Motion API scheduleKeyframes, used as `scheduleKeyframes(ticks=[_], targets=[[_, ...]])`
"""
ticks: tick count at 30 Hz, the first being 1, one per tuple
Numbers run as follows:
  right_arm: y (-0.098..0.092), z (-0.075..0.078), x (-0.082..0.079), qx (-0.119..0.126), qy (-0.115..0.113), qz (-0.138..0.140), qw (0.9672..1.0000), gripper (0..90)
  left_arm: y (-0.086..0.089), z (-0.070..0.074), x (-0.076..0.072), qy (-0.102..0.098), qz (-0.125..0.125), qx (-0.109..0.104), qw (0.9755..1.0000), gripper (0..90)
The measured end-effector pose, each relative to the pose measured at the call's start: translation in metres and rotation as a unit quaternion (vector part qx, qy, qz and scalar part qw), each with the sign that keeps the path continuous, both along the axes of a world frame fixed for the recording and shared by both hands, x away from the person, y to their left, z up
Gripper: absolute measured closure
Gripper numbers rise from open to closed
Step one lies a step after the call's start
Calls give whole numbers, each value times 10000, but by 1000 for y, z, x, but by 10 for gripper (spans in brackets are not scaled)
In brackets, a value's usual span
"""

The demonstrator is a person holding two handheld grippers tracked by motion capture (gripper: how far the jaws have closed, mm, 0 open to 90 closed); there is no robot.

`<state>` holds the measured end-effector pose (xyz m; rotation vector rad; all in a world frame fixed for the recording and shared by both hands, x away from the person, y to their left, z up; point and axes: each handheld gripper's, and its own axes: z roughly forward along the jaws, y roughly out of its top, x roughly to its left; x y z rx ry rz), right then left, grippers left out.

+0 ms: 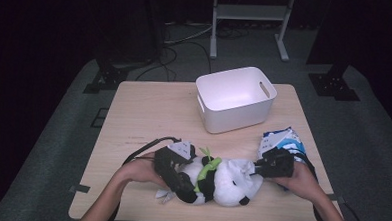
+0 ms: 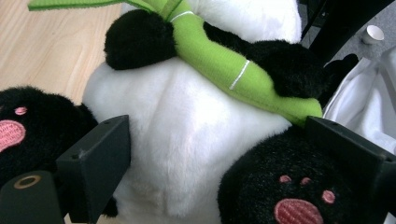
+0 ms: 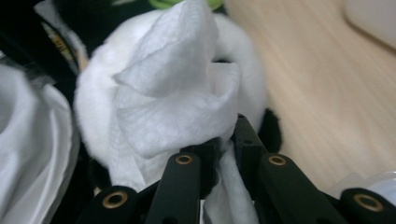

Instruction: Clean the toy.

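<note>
**A:** Where's the work sitting?

**B:** Entry — plush panda (image 1: 221, 184) lies on its side at the near edge of the table (image 1: 149, 113), well short of the white bin (image 1: 234, 99). All my places are taken from the panda. My left gripper (image 1: 178, 177) is at its leg end, my right gripper (image 1: 261, 168) at its head end.

**A:** Jaw state, left?

**B:** Wide apart, one jaw on each side of the white belly between the two black feet, green bamboo stalk (image 2: 224, 65) just beyond. Pads look pressed into the fur, so I read it as a bracing hold — it pins the toy so it won't slide under the wipe.

**A:** And right?

**B:** Nearly closed, pinching a crumpled white wipe (image 3: 173, 98). The wad stands out past the jaw tips, pressed against the panda's white fur; held that way, the cloth meets the toy and not the black jaws.

**A:** The blue-and-white packet (image 1: 283, 139)?

**B:** Just beyond the panda's head end, beside my right hand (image 1: 301, 182). Probably the wipe pack, kept within reach.
</note>
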<state>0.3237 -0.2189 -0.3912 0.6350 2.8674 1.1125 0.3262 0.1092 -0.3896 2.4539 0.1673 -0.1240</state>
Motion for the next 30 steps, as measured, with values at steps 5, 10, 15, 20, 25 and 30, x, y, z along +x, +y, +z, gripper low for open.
scheduleKeyframes(ticks=[5, 10, 15, 20, 25, 30], targets=[[11, 0, 12, -5, -8, -63, 10000, 823, 0, 0, -3, -63, -25, -7, 10000, 83], [31, 0, 25, -47, -4, 20, 10000, 827, 1, -2, -6, -119, -18, -74, 9999, 82], [44, 3, 31, -9, -27, 113, 9999, 828, 3, -3, -8, -148, -28, -105, 9998, 82], [42, 3, 30, -33, -10, 121, 9999, 830, 3, -3, -9, -196, -21, -113, 9997, 82], [22, -1, 26, -74, 86, -53, 9999, 830, 2, -3, -11, -210, 7, -131, 9997, 82], [14, -4, 24, 85, 154, -99, 9998, 830, 1, -5, -12, -200, 3, -151, 9997, 75]])
